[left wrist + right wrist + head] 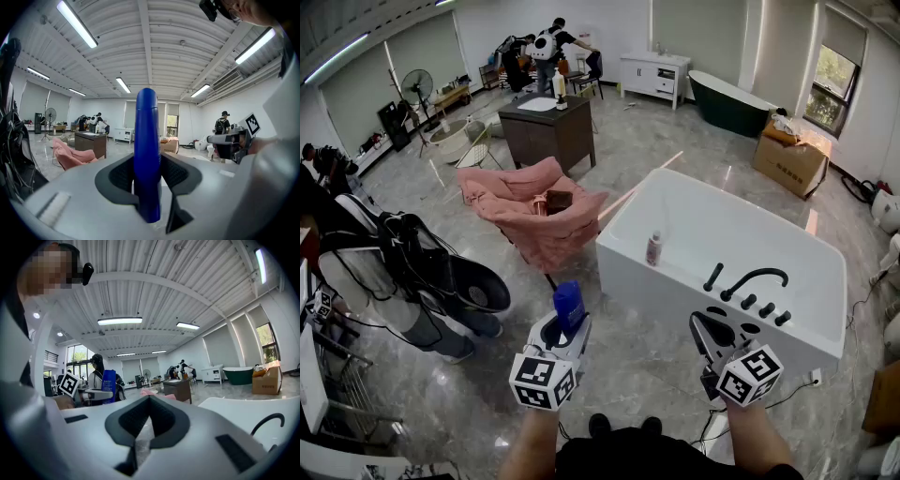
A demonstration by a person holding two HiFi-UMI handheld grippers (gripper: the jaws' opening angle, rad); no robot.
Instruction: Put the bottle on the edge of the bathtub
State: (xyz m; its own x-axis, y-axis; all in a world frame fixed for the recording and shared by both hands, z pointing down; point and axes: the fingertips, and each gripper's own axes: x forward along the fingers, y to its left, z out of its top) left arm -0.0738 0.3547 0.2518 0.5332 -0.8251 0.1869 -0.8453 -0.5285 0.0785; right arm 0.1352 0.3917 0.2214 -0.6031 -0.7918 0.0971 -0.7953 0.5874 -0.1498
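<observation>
A tall blue bottle [569,305] stands upright between the jaws of my left gripper [565,325], which is shut on it. In the left gripper view the blue bottle [147,154] fills the middle, with both pads against its sides. The right gripper view also catches the blue bottle [108,385] off to the left. My right gripper [713,334] is held beside it, shut and empty, just short of the white bathtub [630,217]. The tub's near rim lies ahead of both grippers.
A small pinkish bottle [653,248] stands on the tub's left rim. A black faucet [755,278] with knobs sits on the near right rim. A pink armchair [534,211] is ahead left, and a black folded cart [422,272] is at the left.
</observation>
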